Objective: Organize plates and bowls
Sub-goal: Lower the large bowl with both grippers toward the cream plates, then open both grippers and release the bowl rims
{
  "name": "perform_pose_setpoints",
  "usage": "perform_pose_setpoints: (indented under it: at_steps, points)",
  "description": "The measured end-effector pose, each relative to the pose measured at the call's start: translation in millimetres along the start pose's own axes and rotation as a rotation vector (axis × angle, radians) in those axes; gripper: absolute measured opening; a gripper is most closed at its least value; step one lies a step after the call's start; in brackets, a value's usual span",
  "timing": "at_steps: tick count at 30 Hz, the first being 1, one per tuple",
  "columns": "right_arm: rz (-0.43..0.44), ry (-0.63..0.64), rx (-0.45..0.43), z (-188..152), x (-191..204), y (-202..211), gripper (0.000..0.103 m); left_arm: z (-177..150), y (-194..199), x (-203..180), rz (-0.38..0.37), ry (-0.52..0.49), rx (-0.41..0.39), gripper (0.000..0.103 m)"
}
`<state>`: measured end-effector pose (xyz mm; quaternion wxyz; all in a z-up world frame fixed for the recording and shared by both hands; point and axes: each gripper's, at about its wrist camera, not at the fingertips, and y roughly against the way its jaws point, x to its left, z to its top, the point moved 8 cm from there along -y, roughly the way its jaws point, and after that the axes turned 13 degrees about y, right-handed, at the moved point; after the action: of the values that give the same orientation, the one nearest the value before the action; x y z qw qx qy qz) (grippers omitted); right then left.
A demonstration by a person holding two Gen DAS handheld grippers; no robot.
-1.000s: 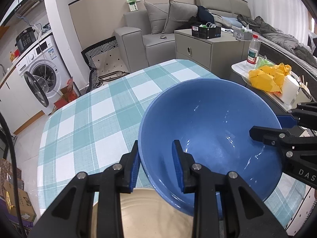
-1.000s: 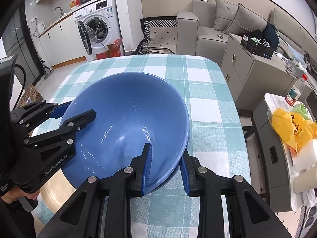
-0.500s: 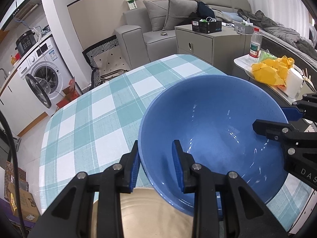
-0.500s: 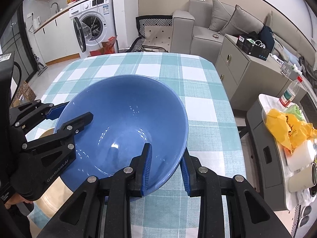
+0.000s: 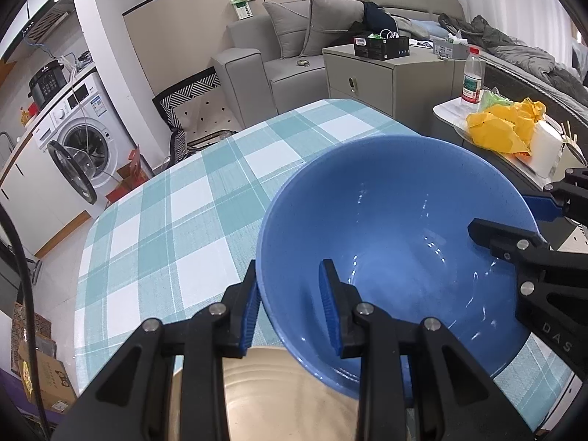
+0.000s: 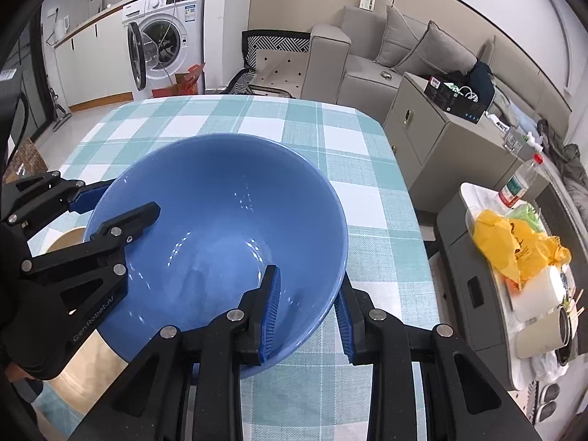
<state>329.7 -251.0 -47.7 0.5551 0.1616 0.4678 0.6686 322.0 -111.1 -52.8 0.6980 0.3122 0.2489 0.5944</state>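
Note:
A large blue bowl point(image 5: 397, 228) point(image 6: 220, 228) hangs tilted above the checked tablecloth. My left gripper point(image 5: 290, 305) is shut on its near-left rim, one pad outside and one inside. My right gripper point(image 6: 307, 308) is shut on the opposite rim in the same way. In the left wrist view the right gripper point(image 5: 514, 220) shows at the bowl's right edge. The right wrist view has the left gripper point(image 6: 106, 205) at the bowl's left edge. A beige plate point(image 5: 279, 397) point(image 6: 77, 367) lies on the table under the bowl's near side, mostly hidden.
The table point(image 5: 183, 213) has a teal and white checked cloth. To its right stand a grey cabinet point(image 6: 426, 136) and a low side table point(image 6: 477, 275) with a yellow bag, a bottle and cups. A sofa and a washing machine stand beyond.
The bowl, still held by both grippers, has shifted slightly nearer over the table. The grips look the same.

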Motion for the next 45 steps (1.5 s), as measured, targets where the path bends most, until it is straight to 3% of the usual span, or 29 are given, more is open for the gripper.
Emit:
perform_pose_setpoints:
  at_steps: [15,28,33,35,40,45]
  points:
    - [-0.053,0.052,0.006,-2.7,4.5,-4.0,0.031,-4.7,-6.1,1.8,-0.005,0.000,0.016,0.029]
    - [-0.019,0.035,0.021,-9.9,4.5,-13.6,0.040,-7.8,-11.3,1.0,0.000,-0.002,0.026,0.029]
    - [0.023,0.019,0.009,-11.0,3.8,-14.1,0.045,-8.7,-13.3,3.9,-0.027,0.021,0.040,0.033]
    - [0.036,0.007,0.007,-11.3,3.7,-14.6,0.045,-10.0,-14.4,5.4,-0.044,0.042,0.057,0.046]
    - [0.084,-0.043,-0.023,-16.0,-5.6,-8.6,0.049,-10.9,-12.1,11.7,-0.082,0.104,0.089,0.058]
    - [0.123,-0.082,-0.046,-19.6,-16.0,-1.8,0.051,-9.1,-5.3,22.8,-0.108,0.171,0.100,0.059]
